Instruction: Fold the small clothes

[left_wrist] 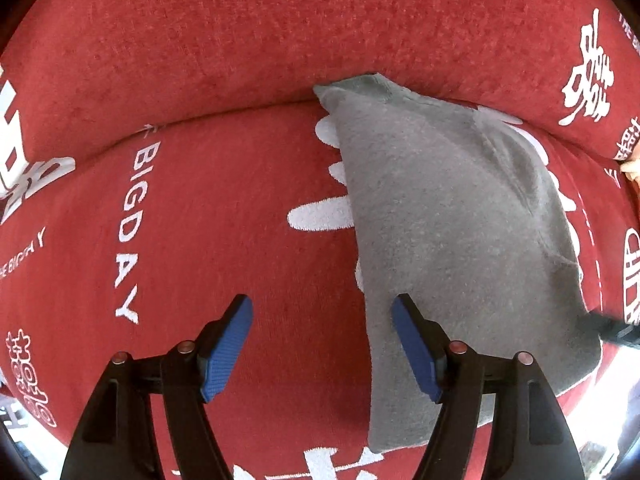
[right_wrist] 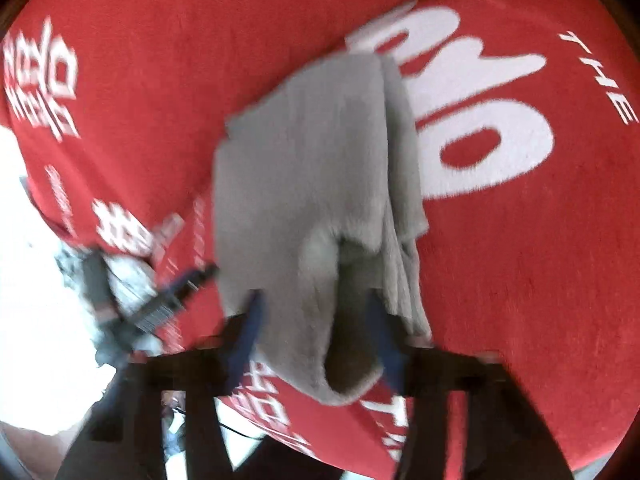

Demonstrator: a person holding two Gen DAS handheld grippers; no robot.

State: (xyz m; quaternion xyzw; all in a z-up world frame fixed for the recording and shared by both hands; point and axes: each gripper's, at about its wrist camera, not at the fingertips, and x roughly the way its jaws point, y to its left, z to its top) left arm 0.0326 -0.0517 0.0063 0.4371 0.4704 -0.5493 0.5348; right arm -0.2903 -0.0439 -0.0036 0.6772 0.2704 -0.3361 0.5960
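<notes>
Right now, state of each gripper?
Left gripper: open, empty, one finger over the grey garment.
Right gripper: garment between its jaws; grip cannot be told.

White lettering "BIG DAY" is reading vertically on the red cover in the left wrist view; "THE" is showing on it at right in the right wrist view

Matt grey knit garment, red plush cover

In the left wrist view, a folded garment was laid on a printed cover, right of centre; the left gripper was held over its left edge.
</notes>
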